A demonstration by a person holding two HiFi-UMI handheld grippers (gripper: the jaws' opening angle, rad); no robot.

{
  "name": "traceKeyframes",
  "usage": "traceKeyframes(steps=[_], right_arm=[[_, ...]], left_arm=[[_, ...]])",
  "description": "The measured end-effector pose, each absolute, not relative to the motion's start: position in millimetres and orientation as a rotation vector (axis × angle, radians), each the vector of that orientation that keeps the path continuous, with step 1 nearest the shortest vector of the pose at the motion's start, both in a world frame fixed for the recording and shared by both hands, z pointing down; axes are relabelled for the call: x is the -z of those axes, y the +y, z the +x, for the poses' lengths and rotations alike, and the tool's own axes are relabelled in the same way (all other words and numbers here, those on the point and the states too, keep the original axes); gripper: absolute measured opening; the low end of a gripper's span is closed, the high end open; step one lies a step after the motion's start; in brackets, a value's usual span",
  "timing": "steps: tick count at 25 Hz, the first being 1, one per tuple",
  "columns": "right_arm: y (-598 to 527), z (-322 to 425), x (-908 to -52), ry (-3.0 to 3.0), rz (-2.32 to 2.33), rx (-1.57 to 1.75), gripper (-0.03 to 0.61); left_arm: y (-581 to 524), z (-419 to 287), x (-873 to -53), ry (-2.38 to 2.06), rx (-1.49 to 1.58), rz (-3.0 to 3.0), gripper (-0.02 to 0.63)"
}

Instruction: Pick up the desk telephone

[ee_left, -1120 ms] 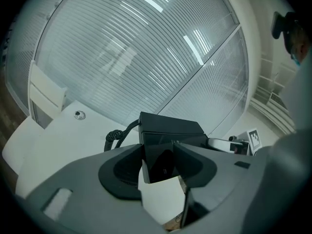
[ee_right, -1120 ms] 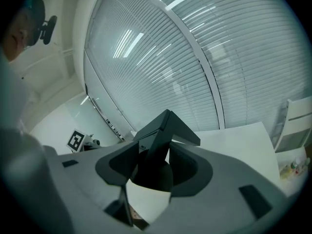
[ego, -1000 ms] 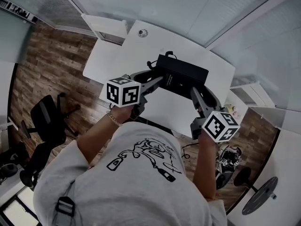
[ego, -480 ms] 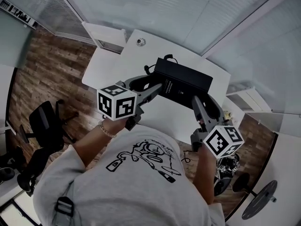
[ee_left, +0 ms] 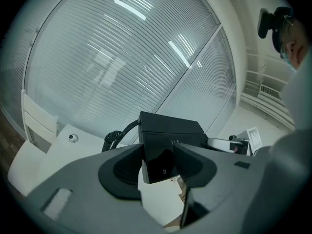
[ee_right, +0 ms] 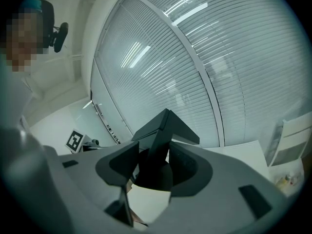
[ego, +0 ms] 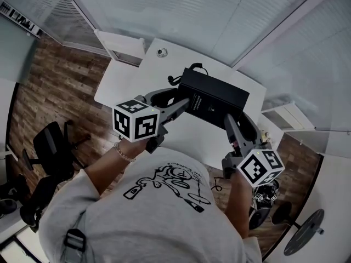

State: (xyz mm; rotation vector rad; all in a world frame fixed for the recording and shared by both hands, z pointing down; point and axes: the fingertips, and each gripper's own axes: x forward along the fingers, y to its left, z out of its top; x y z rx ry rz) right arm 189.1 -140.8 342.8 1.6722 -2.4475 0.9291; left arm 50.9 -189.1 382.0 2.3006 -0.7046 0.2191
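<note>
Holding step, 2-handed lift: phone [ego: 213, 97] hangs between both tools, above the white table [ego: 126, 75] and, by the look of it, clear of it.

- Left hand-held gripper [ego: 182, 104]: jaws pinching the phone's near left corner.
- Right hand-held gripper [ego: 228, 120]: jaws pinching the phone's right edge.
- Cord [ego: 176, 80]: coiled, trailing from the phone's far left side toward the table.

Handling advice:
- Raise both ends at 1 pace so the body rides level.
- Squeeze firmly, since each grip takes only an edge.
- Leave slack in the cord; a taut cord would likely tug the body askew.

Not legible:
- Handset and keypad, which no view shows.
- Cord's far end.
- Depth of each bite, lost in dark plastic.
- Table surface directly beneath the phone.
</note>
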Motion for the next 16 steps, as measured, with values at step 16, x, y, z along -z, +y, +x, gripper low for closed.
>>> traceKeyframes(steps=[16], right_arm=[[-139.7, 188.6, -342.2, -2.43, 1.693, -0.937, 0.185]], left_arm=[[-189.2, 50.8, -381.7, -0.7, -0.229, 2.314, 0.19]])
